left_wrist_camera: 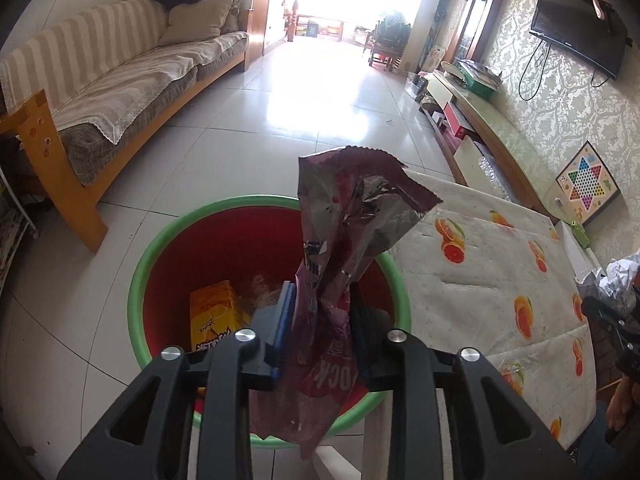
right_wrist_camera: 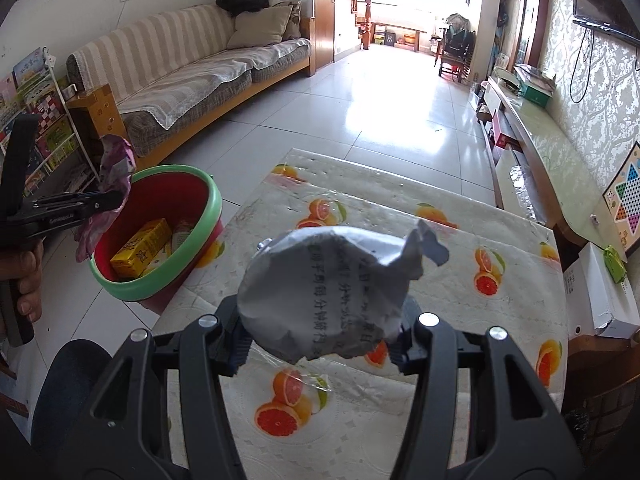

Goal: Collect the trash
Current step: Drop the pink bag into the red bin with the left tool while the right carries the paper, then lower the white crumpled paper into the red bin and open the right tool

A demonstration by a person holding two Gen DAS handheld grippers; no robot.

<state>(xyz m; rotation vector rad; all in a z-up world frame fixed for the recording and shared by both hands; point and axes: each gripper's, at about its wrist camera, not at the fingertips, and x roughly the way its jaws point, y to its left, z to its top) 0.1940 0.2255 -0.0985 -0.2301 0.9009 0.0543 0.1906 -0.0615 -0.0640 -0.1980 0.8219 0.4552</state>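
Your left gripper point(left_wrist_camera: 320, 304) is clenched on a crumpled maroon foil snack wrapper point(left_wrist_camera: 340, 240), held over the red plastic bucket with a green rim point(left_wrist_camera: 160, 240) — a yellow carton point(left_wrist_camera: 212, 316) lies inside, below your fingers. Your right gripper point(right_wrist_camera: 320, 340) grasps a crumpled ball of grey printed paper point(right_wrist_camera: 328, 292) between its 2 fingers, above the orange-patterned tablecloth point(right_wrist_camera: 460, 320) — the bucket sits to its left.
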